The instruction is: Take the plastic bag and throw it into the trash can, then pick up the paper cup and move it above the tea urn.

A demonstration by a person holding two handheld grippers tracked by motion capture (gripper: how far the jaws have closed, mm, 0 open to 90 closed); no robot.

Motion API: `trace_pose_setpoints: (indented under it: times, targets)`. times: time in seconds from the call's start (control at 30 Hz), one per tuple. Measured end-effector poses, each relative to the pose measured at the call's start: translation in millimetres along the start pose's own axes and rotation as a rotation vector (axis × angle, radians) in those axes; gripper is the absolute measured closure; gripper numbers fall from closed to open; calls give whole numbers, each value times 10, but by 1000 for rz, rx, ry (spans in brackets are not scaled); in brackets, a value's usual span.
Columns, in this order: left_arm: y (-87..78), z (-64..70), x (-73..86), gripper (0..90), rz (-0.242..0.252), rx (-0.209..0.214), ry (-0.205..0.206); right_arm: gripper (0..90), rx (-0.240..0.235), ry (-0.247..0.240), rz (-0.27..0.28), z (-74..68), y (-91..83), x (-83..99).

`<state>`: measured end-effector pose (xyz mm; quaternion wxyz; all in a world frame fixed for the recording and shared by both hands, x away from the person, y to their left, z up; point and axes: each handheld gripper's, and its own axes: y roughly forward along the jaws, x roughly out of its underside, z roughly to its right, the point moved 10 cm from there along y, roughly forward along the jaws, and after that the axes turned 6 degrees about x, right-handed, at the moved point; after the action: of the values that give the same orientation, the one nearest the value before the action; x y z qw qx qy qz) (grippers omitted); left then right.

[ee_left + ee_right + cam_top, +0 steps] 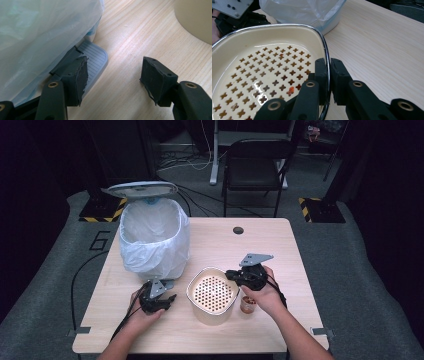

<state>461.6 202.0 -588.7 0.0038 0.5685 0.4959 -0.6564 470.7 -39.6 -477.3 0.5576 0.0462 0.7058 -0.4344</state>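
Two neighbours crowd the strainer bowl [212,295] pinched by the right gripper [233,275]: lined bin [154,237], small cup [248,304]; left gripper [113,75] fingers spread

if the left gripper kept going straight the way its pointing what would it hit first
Probably the grey ribbed foot pedal of the bag-lined white pedal bin. The open left gripper points along bare wooden table, its one jaw already beside the pedal. The cream strainer pot lies off to the side; depth is unclear.

Cream perforated strainer basket [213,294], upright, rim-clamped
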Motion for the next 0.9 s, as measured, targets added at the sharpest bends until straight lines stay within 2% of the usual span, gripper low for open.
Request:
trace_pose_setpoints:
  times: [0.03,0.07,0.1,0.17,0.5,0.7,0.87,0.9]
  targets:
    - [0,0,0,382,0,0,0,838,0,3,5,2,-4,3]
    - [0,1,0,382,0,1,1,756,-5,35,21,-5,-27,6]
    - [0,1,0,382,0,1,1,756,-5,35,21,-5,-27,6]
    - [1,-1,-2,382,2,0,1,701,-7,53,45,-15,-58,-8]
    - [1,-1,-1,382,0,1,3,528,13,71,151,-3,-339,-83]
    - [1,-1,-1,382,1,-1,1,482,20,70,186,55,-479,0]
    - [1,0,-2,382,2,-2,0,434,40,104,216,135,-544,86]
    - [2,-1,-2,382,3,-2,0,431,56,109,216,161,-558,115]
